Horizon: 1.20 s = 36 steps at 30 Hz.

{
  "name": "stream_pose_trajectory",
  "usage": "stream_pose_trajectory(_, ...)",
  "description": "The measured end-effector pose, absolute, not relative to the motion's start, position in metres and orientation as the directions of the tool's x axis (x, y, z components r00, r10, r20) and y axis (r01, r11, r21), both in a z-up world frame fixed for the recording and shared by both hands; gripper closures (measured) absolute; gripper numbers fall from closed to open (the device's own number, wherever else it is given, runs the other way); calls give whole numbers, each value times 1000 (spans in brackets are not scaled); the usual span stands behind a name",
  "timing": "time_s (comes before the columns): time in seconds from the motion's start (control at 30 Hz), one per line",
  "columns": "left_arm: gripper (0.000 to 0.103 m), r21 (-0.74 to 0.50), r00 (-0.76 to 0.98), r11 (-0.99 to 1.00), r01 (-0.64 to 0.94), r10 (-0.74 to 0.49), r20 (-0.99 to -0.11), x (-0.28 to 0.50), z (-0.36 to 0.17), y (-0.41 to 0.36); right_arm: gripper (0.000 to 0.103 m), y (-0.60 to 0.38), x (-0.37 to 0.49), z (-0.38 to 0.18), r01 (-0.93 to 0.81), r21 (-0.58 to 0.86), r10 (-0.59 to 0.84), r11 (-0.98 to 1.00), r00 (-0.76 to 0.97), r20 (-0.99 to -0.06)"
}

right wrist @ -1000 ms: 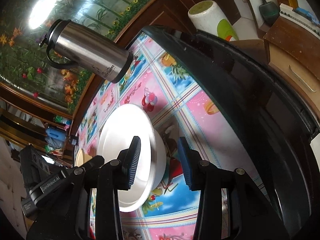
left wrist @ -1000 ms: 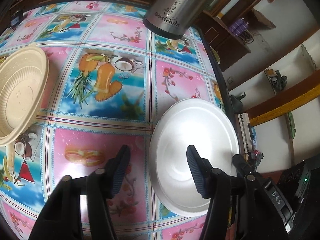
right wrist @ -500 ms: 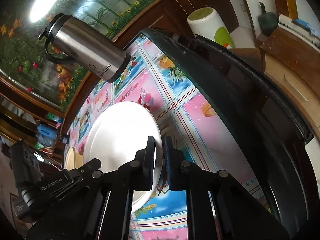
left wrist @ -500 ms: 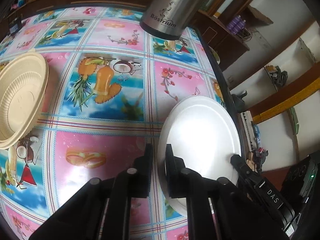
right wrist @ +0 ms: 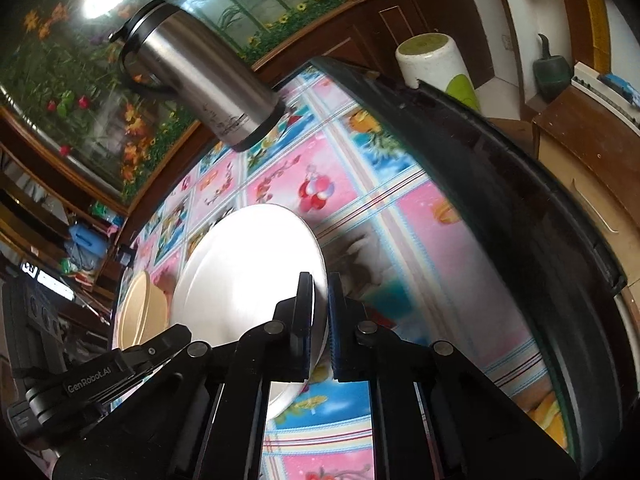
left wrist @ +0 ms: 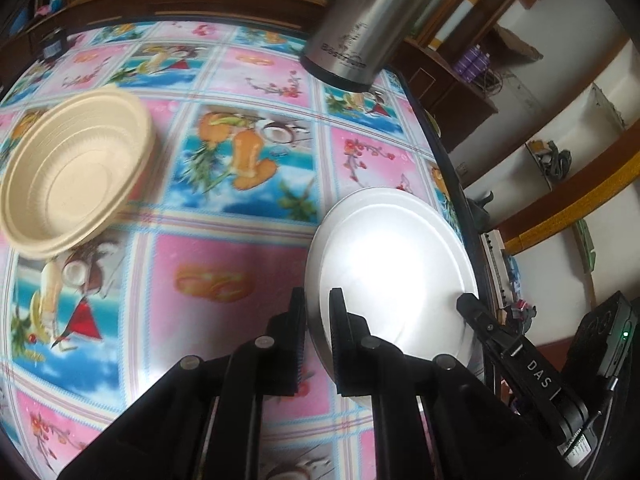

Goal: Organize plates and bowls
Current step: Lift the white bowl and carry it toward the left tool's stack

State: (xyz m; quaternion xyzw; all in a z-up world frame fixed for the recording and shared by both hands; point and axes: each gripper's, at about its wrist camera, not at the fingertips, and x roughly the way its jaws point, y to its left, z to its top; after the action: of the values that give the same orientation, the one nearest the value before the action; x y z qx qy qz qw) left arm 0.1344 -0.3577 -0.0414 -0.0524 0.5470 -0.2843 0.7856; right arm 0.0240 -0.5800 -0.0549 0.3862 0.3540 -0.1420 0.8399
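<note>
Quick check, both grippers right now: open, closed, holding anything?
Left gripper: shut on the white plate rim.
Right gripper: shut on the opposite rim of the white plate.

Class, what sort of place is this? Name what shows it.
Probably a home dining or living room: a table with a fruit-print cloth, a steel thermos, and dark wooden cabinets.

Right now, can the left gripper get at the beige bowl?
Probably not yet. The left gripper is shut on the rim of the white plate, as is the right gripper. The tablecloth towards the beige bowl looks bare.
</note>
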Motion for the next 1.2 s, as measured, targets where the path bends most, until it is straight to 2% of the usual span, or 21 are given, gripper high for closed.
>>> stream_pose_trajectory(0.5,93,-386,340,863,326,-488,-804,105,-20,-251,97,-478,13,-38,415,552,89,724,737,-670)
stream_pose_trajectory(1.2,93,-372,601,896,243,-440,-667,36,44,-80,96,-314,4,30,166,499,210,851,763,-611)
